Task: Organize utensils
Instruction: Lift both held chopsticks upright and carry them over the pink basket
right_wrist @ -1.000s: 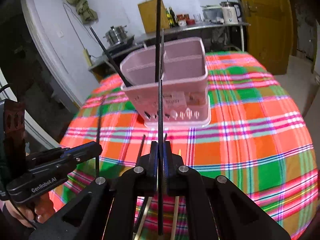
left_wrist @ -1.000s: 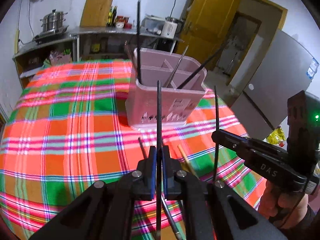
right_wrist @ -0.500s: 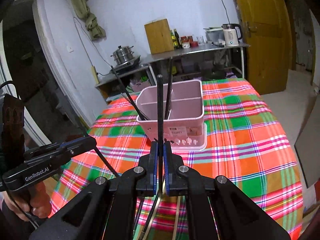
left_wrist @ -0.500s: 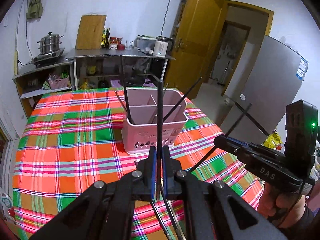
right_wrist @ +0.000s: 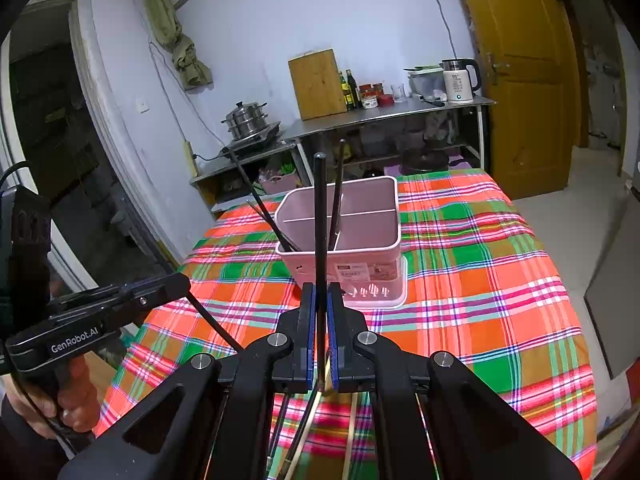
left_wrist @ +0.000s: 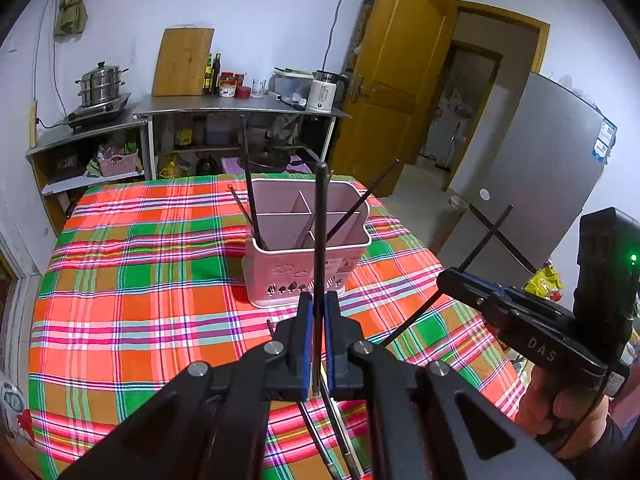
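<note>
Left wrist view: the left tool (left_wrist: 316, 344) is clamped on a black chopstick (left_wrist: 319, 240) standing upright between its blue pads; the right tool (left_wrist: 460, 280) appears at the right, gripping another black chopstick that slants across it.
Right wrist view: the right tool (right_wrist: 319, 340) is closed on a black chopstick (right_wrist: 319, 240), upright; the left tool (right_wrist: 176, 284) shows at the left with its own stick angled down.
Change from a second ago: both tools have pulled back and up from the pink caddy (left_wrist: 306, 256), which now looks smaller and farther off; more of the room is in sight.
Caddy: it stands near the middle of the surface, with dividers inside and several dark chopsticks leaning out of its compartments.
Loose utensils: a few chopsticks (right_wrist: 308, 428), dark and pale, lie on the cloth below the tools.
Surface: it is covered by a plaid cloth (left_wrist: 140, 280) in orange, green and pink.
Room: a metal shelf (left_wrist: 240, 108) with a steamer pot (left_wrist: 102, 84), a cutting board (left_wrist: 182, 62), bottles and a kettle (left_wrist: 322, 96); a yellow door (left_wrist: 400, 80); a grey fridge (left_wrist: 540, 168) at the right.
</note>
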The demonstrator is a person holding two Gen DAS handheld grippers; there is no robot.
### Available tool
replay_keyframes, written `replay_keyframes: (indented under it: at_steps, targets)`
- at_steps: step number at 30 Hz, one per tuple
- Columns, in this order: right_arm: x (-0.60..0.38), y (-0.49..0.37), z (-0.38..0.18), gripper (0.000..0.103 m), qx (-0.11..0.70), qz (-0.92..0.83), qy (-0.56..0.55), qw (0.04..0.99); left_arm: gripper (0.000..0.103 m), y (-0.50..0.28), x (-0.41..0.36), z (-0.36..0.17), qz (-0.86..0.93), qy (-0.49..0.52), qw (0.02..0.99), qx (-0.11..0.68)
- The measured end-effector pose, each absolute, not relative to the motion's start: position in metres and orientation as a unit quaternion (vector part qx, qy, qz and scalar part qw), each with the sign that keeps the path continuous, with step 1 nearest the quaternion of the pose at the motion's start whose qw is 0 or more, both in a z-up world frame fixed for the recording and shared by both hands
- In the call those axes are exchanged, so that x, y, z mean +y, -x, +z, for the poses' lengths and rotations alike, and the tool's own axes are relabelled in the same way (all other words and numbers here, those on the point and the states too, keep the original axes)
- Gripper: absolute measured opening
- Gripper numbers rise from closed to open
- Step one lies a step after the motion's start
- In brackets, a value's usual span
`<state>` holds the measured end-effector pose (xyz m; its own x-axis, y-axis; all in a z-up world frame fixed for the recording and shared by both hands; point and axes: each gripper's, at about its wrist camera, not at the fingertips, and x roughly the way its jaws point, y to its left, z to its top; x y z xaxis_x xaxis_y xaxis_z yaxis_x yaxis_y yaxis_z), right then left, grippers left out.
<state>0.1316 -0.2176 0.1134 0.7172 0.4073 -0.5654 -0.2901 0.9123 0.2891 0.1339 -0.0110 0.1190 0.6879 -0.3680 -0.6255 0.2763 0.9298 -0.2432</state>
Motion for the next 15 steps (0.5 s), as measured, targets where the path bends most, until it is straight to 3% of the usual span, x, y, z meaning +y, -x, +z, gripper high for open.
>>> replay_keyframes:
  at_steps: [15]
  targets:
    - [-0.217,-0.162,0.133,0.005,0.301,0.182,-0.096,0.931,0.006,-0.175,-0.012,0.14,-0.171,0.071,0.922,0.34]
